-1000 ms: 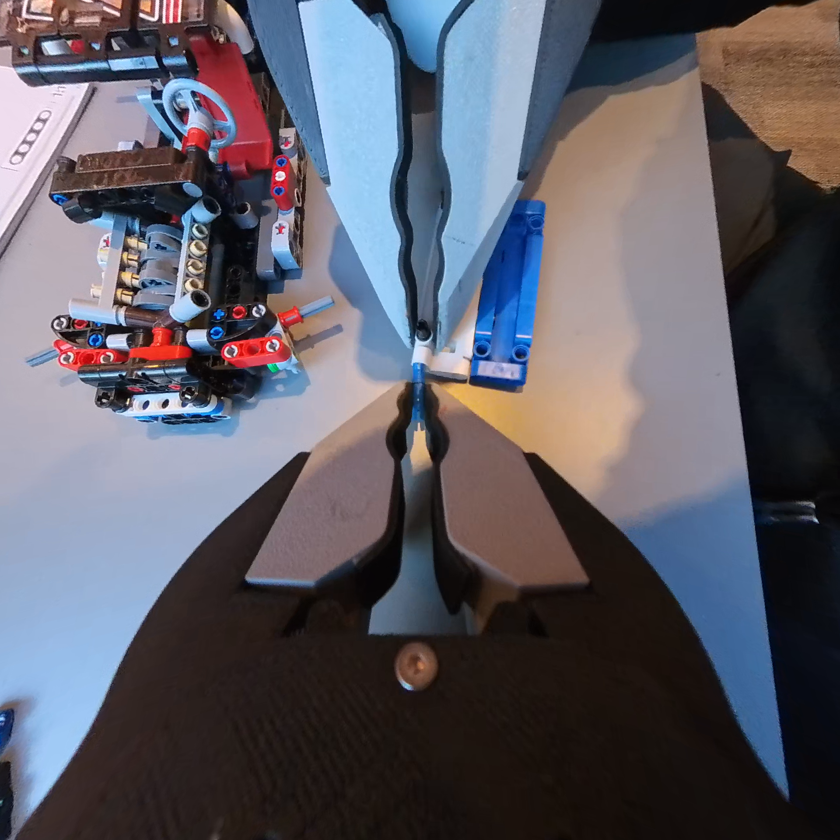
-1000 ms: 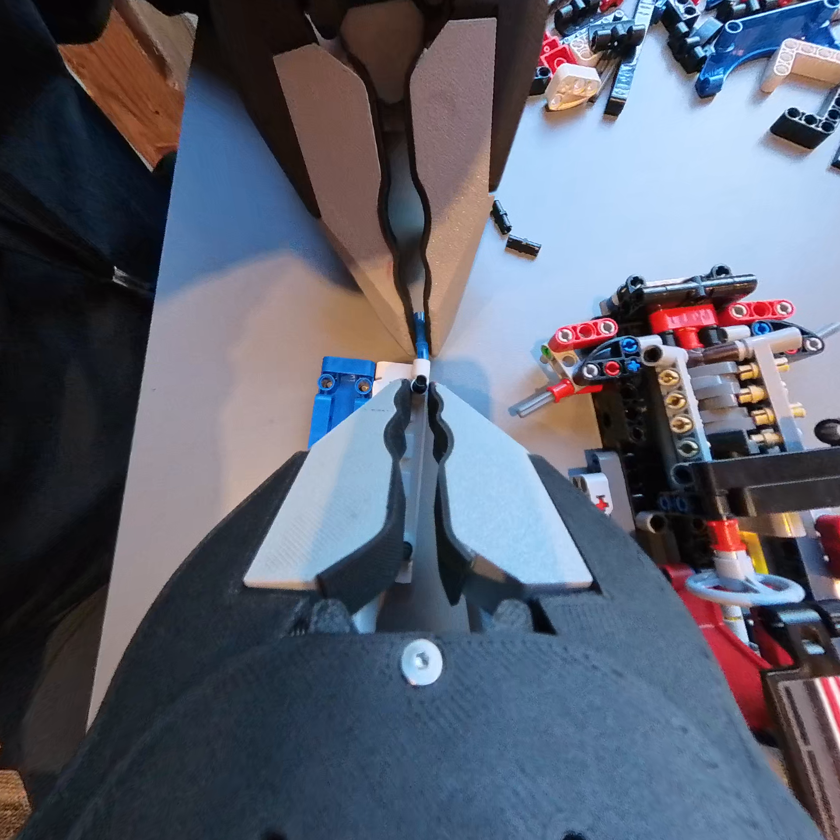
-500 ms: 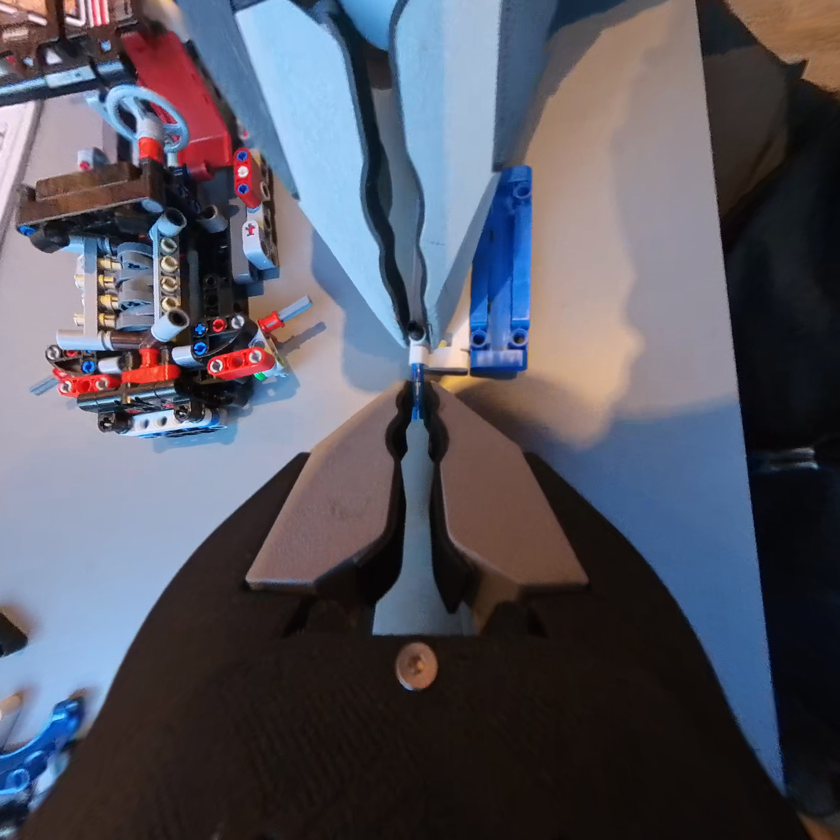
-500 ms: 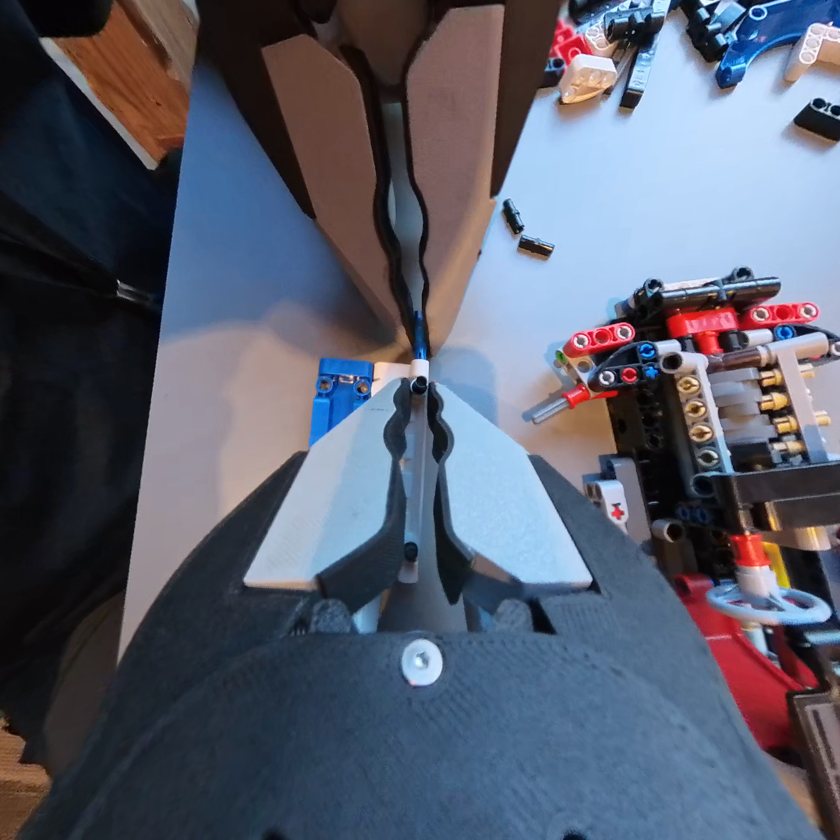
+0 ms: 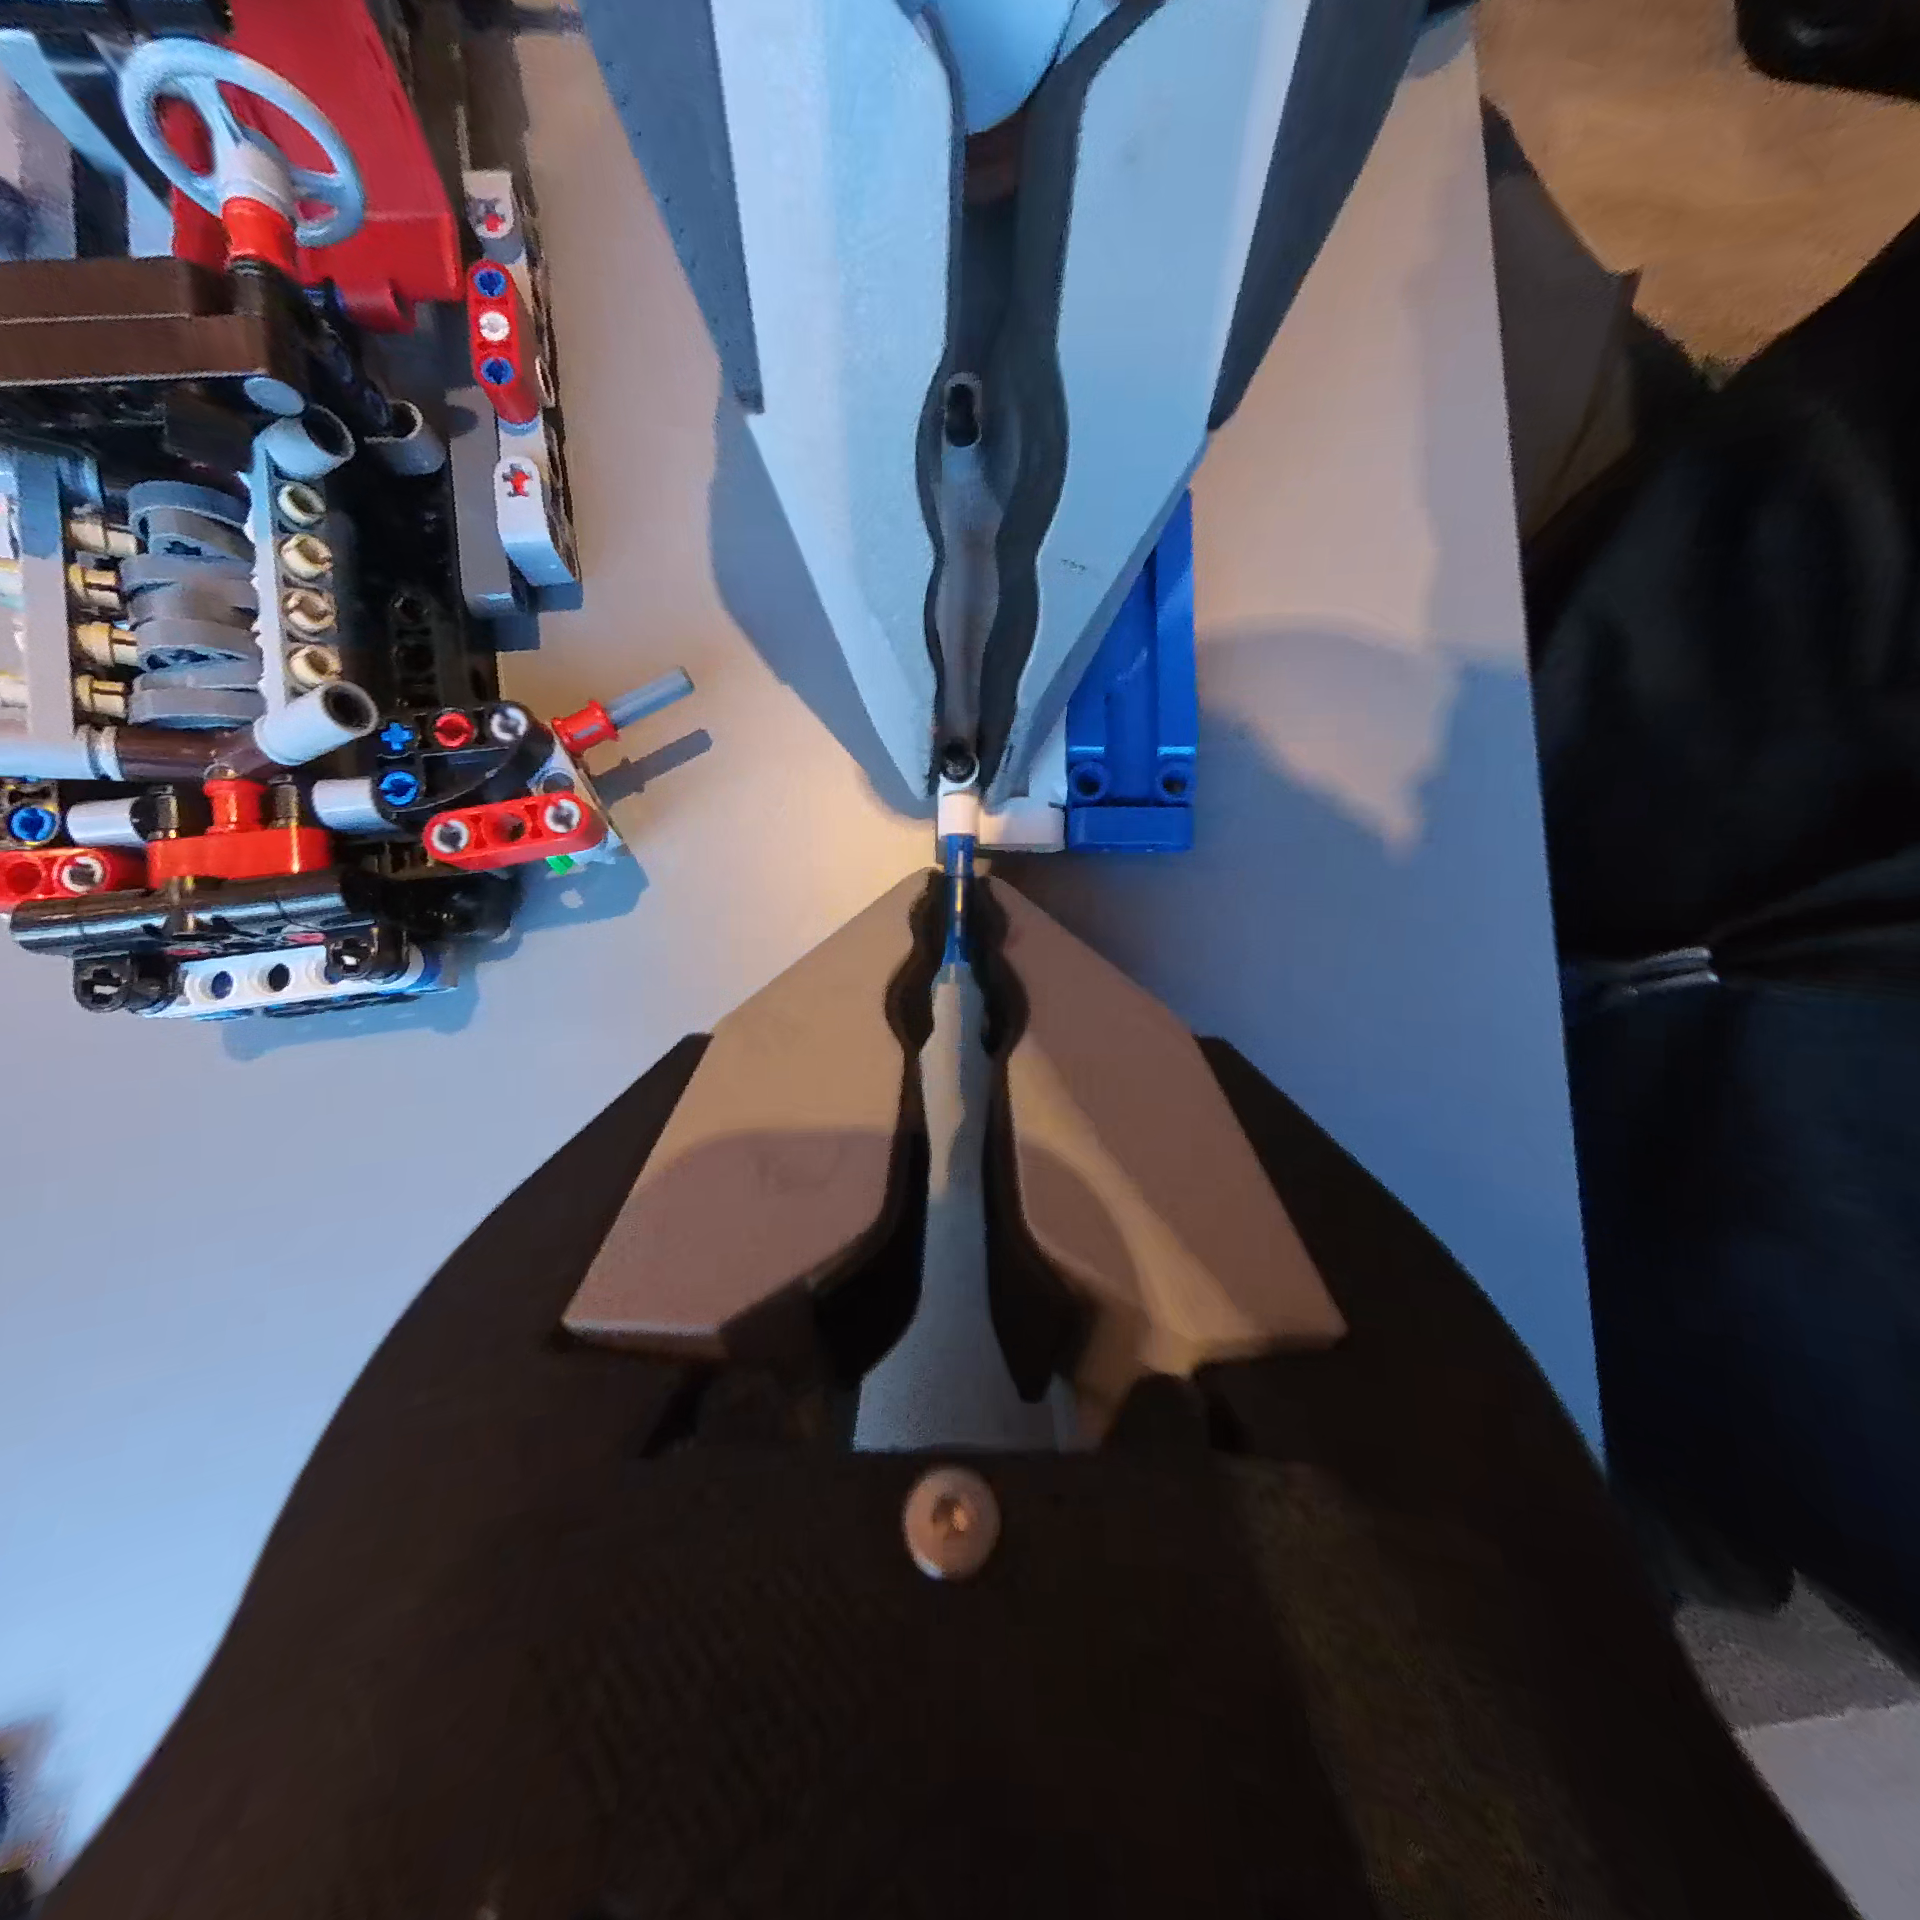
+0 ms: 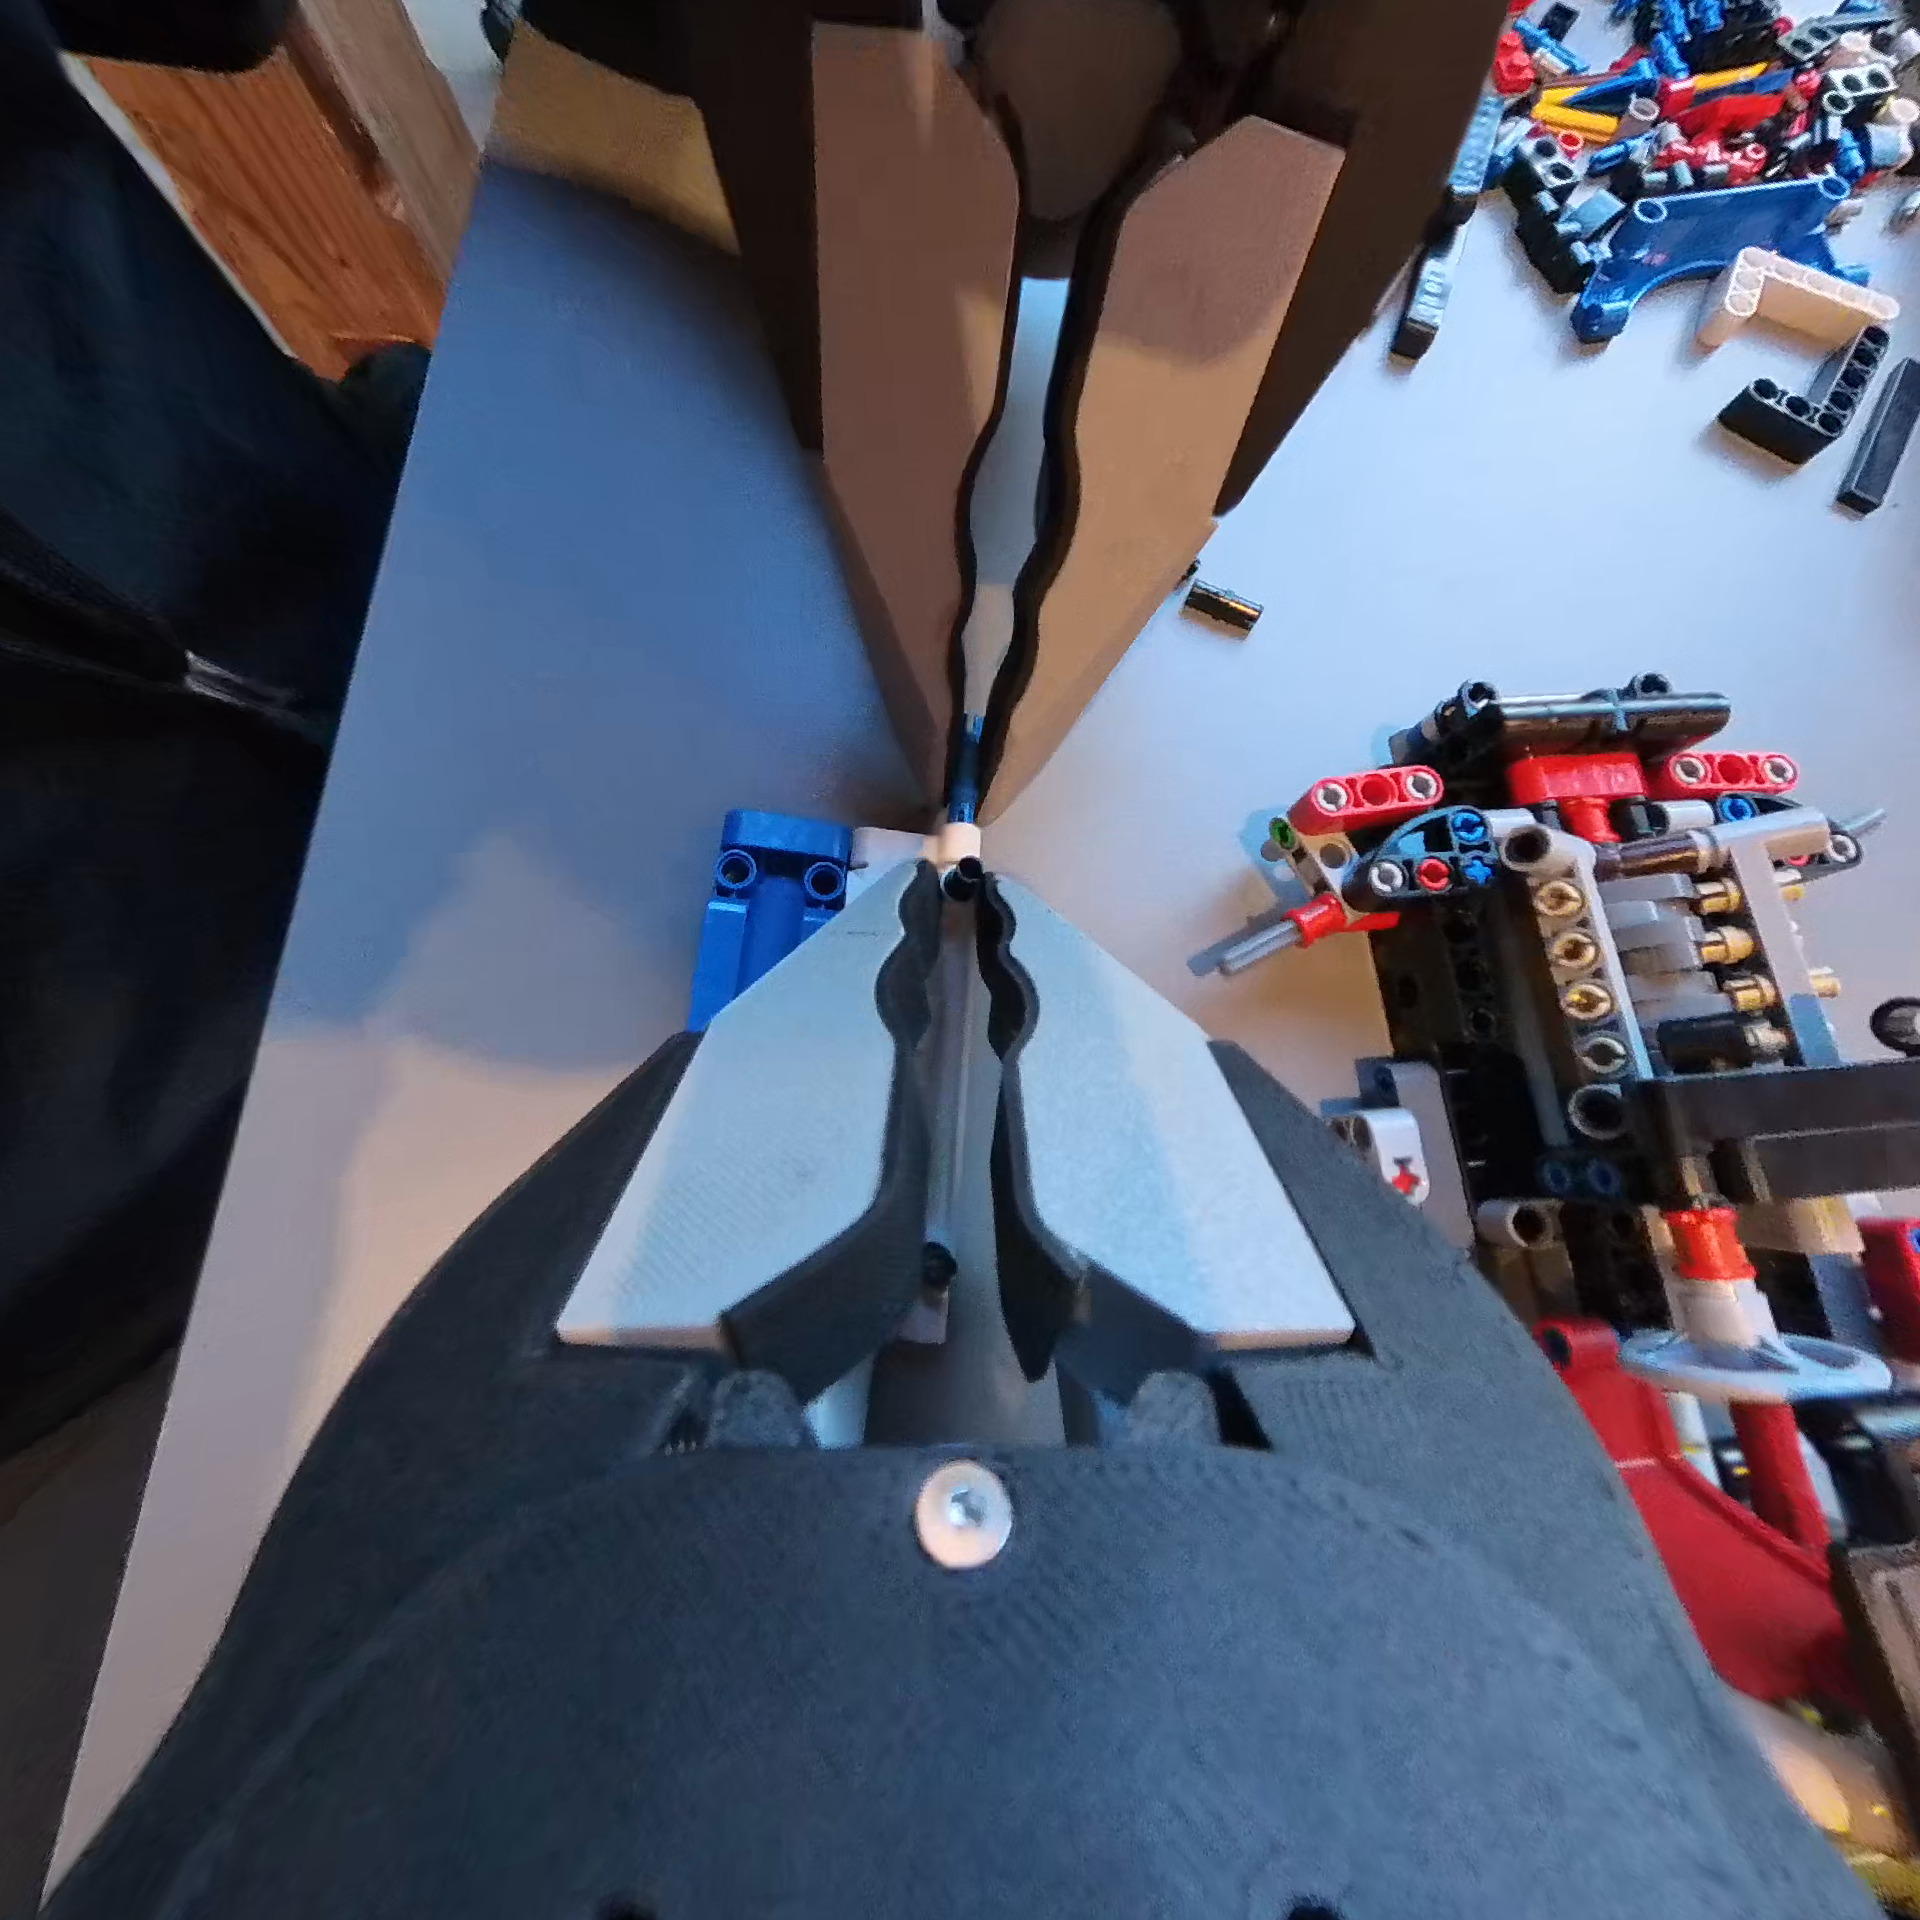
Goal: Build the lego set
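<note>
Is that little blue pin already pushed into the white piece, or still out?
Partly in: the blue pin meets the white piece end-on, but its shaft shows between them.

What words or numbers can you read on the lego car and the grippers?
No text here can be read.
Right gripper: a tiny mark on one finger, too small to read.
Car: a red mark on a white piece, too blurred to read.

My right gripper (image 6: 961, 883) clamps a white beam (image 6: 954, 844), tip to tip with my left gripper (image 6: 968, 774) pinching a blue pin (image 6: 966, 764). Blue panel (image 6: 764, 909) beside them, car chassis (image 6: 1621, 997) right, loose parts pile (image 6: 1683, 135) beyond on the table (image 6: 582, 623).
</note>
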Demonstrator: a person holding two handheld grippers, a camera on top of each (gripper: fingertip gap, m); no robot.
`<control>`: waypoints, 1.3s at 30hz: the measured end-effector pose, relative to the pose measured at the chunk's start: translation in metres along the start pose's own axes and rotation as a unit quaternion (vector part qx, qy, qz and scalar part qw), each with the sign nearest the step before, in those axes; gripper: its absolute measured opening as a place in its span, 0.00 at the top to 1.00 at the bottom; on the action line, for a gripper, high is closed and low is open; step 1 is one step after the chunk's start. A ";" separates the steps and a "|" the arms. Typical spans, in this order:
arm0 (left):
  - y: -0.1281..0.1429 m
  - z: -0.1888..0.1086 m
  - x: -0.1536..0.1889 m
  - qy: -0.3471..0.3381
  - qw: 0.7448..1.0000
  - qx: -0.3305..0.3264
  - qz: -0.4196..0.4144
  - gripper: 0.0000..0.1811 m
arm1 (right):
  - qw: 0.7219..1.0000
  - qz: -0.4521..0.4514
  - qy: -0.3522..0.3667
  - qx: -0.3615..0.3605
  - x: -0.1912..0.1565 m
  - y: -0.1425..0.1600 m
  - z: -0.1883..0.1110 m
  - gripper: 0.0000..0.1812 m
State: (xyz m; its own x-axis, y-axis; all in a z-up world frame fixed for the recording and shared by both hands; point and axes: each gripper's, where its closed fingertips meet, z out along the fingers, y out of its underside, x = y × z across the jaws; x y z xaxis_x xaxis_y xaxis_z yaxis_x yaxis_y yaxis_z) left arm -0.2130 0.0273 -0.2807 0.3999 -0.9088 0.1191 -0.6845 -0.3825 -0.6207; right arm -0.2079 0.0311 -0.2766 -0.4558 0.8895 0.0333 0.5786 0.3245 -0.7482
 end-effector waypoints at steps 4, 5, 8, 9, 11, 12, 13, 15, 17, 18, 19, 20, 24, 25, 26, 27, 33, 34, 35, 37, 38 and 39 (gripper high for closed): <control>-0.002 0.001 0.001 0.010 0.999 0.031 -0.029 0.99 | 1.000 -0.004 -0.001 0.001 -0.001 0.001 -0.001 0.97; -0.002 0.001 0.001 0.013 0.999 0.037 -0.033 1.00 | 1.000 -0.004 -0.002 0.001 -0.001 0.001 -0.001 0.97; -0.003 0.002 0.003 0.021 0.998 0.053 -0.029 1.00 | 1.000 -0.008 -0.010 0.002 -0.003 0.001 -0.002 0.97; -0.004 0.003 0.003 0.027 0.997 0.057 -0.035 1.00 | 1.000 -0.008 -0.015 0.002 -0.003 0.002 -0.002 0.97; -0.004 0.003 0.004 0.031 0.997 0.061 -0.039 1.00 | 1.000 -0.020 -0.012 0.003 -0.003 0.002 -0.002 0.97; -0.004 0.003 0.004 0.028 0.997 0.061 -0.037 0.99 | 1.000 -0.030 -0.007 0.004 -0.003 0.002 -0.002 0.97; -0.004 0.003 0.004 0.027 0.997 0.060 -0.038 0.99 | 0.999 -0.037 -0.004 0.005 -0.003 0.002 -0.003 0.97; -0.004 0.003 0.004 0.018 0.997 0.064 -0.036 0.99 | 0.999 -0.033 -0.007 0.006 -0.004 0.002 -0.003 0.97; -0.004 0.004 0.004 -0.009 0.998 0.060 -0.008 0.99 | 1.000 -0.012 -0.023 0.006 -0.004 0.002 -0.003 0.97; -0.004 0.004 0.003 -0.025 0.998 0.055 0.006 0.99 | 1.000 -0.004 -0.030 0.006 -0.004 0.002 -0.003 0.97; -0.004 0.004 0.002 -0.043 0.997 0.052 0.024 1.00 | 0.999 -0.002 -0.033 0.006 -0.004 0.002 -0.004 0.97; -0.005 0.004 0.001 -0.057 0.996 0.053 0.035 0.99 | 0.999 -0.003 -0.033 0.007 -0.003 0.002 -0.005 0.97; -0.005 0.004 0.000 -0.065 0.996 0.066 0.015 1.00 | 0.999 0.002 -0.036 0.006 -0.001 0.002 -0.004 0.97; -0.005 0.004 0.000 -0.065 0.996 0.066 0.005 1.00 | 0.999 0.003 -0.036 0.006 -0.001 0.002 -0.004 0.97; -0.005 0.004 0.000 -0.065 0.996 0.067 -0.006 1.00 | 0.999 0.004 -0.036 0.005 -0.001 0.002 -0.004 0.97; -0.005 0.004 0.000 -0.068 0.995 0.068 -0.018 0.99 | 0.999 0.005 -0.036 0.005 0.000 0.002 -0.003 0.97; -0.008 0.005 0.004 -0.071 0.994 0.076 -0.035 0.99 | 0.998 0.022 -0.056 0.009 -0.005 0.002 -0.007 0.97; -0.010 0.004 0.004 -0.075 0.993 0.081 -0.030 0.99 | 0.998 0.026 -0.058 0.016 -0.005 0.001 -0.008 0.97; -0.010 0.004 0.004 -0.075 0.993 0.082 -0.027 0.99 | 0.998 0.028 -0.058 0.019 -0.004 0.001 -0.009 0.97; -0.008 0.007 0.004 -0.067 0.995 0.069 -0.026 0.99 | 0.998 0.018 -0.052 0.007 -0.005 0.004 -0.006 0.97; -0.008 0.008 0.005 -0.068 0.995 0.070 -0.021 0.99 | 0.999 0.007 -0.045 0.005 -0.006 0.003 -0.005 0.97; -0.009 0.008 0.005 -0.069 0.995 0.069 -0.015 0.99 | 0.999 -0.004 -0.038 0.008 -0.006 0.003 -0.005 0.97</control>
State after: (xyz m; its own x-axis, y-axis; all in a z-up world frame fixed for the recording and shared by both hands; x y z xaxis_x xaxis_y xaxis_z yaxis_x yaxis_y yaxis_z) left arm -0.1997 0.0275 -0.2808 0.5060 -0.8617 0.0375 -0.5839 -0.3742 -0.7204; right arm -0.2004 0.0280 -0.2756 -0.5096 0.8603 -0.0107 0.5652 0.3254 -0.7581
